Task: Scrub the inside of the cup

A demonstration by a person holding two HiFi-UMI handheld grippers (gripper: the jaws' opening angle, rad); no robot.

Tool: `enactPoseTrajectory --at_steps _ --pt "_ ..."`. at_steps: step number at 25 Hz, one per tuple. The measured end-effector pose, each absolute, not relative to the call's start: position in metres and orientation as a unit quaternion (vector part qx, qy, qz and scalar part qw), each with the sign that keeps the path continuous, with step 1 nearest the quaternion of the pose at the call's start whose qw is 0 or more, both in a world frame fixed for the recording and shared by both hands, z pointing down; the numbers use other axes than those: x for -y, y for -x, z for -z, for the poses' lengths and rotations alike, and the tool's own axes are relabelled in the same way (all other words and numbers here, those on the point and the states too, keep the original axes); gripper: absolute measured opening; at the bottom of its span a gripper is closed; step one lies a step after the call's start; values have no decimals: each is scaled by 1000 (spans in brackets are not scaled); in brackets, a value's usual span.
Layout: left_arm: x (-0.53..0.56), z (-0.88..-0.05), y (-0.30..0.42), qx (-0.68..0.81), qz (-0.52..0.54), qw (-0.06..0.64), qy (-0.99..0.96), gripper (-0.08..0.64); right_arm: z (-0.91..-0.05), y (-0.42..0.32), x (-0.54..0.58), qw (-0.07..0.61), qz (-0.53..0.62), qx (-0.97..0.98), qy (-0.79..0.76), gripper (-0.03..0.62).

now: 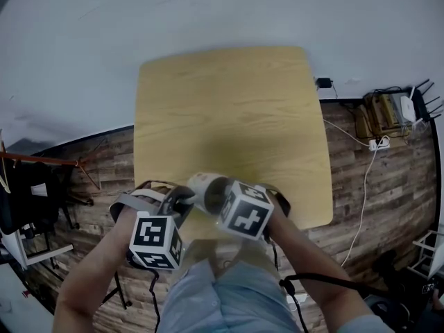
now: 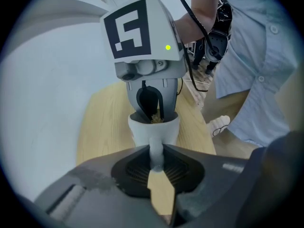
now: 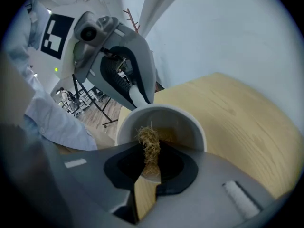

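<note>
- Pinching the looped white handle [image 2: 156, 148] of the round white cup [image 2: 154, 127], your left gripper [image 2: 156, 161] has its jaws closed in on that handle from both sides, with the pads pressing on it.
- Your right gripper [image 3: 148, 164] has its jaws pressed together on a small tuft of tan, straw-like scrubbing fibre [image 3: 149, 144]. The tuft sticks out past the fingertips.
- You hold that tuft in the cup's open mouth. In the left gripper view, the tips of the right gripper's jaws dip inside the rim with the fibre between them.
- You hold the cup tipped over, its mouth turned toward the right gripper and its handle toward the left one.
- In the head view the cup sits between your two grippers, over the near edge of the light wooden table with rounded corners [image 1: 229, 116].
- The two black-and-white marker cubes, left [image 1: 156, 238] and right [image 1: 246, 210], sit close together on either side of the cup.
- Your light blue shirt [image 2: 256, 70] fills the right of the left gripper view, and the dark wood-plank floor [image 1: 374, 186] lies around the table.
</note>
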State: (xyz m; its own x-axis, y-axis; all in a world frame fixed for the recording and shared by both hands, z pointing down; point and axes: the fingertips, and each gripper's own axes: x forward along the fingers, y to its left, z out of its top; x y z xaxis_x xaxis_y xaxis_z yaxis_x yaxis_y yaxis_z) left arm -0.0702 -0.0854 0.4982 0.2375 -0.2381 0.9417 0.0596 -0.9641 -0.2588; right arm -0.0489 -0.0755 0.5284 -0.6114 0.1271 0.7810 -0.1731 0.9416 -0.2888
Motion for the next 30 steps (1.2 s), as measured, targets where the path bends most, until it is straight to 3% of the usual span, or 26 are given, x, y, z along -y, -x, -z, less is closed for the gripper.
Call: enactPoseTrajectory --at_steps 12,19,24,30 --pt "84 -499 68 -53 622 123 771 69 -497 58 93 261 -299 916 -49 54" --pt "86 -500 67 -53 622 125 771 69 -490 48 106 255 -238 930 -117 54" --pt "86 -500 66 -49 624 126 770 69 -491 42 111 282 -141 938 -147 54" --pt "86 -499 65 -48 625 131 769 69 -497 31 114 311 -103 932 -157 55"
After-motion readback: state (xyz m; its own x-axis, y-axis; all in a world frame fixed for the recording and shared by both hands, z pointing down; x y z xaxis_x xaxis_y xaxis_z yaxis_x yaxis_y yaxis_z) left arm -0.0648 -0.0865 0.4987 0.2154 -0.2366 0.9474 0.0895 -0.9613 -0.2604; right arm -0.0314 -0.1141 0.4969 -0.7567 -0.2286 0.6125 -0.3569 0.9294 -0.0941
